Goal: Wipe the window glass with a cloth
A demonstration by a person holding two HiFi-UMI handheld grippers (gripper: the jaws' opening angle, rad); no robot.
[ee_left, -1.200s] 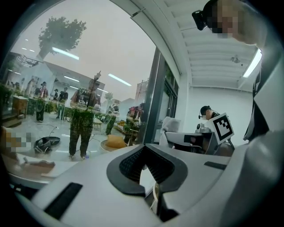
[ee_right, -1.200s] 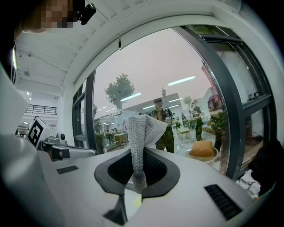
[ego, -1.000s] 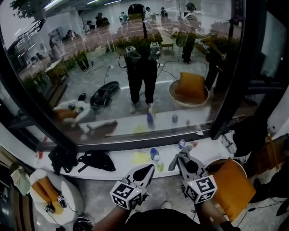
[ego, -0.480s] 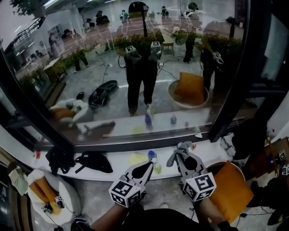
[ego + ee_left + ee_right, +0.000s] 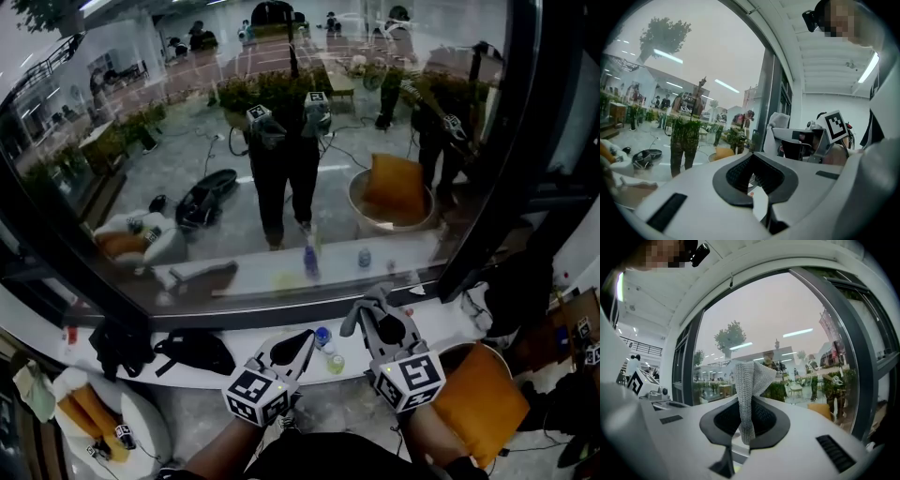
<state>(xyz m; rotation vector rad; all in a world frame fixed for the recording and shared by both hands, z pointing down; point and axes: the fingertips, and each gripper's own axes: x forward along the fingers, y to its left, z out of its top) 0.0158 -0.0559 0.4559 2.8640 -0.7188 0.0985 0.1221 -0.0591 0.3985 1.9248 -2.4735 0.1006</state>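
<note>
Since the right gripper (image 5: 380,323) is clamped on the cloth (image 5: 749,380), sticking up just short of the glass (image 5: 281,141), it's nearer; left gripper (image 5: 295,352) is closed, empty.

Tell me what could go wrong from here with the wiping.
The right gripper pinches only a narrow fold of the cloth, so it may slip out under pressure on the window glass. The bottles stand on the sill just below the glass; a low stroke might topple them.
</note>
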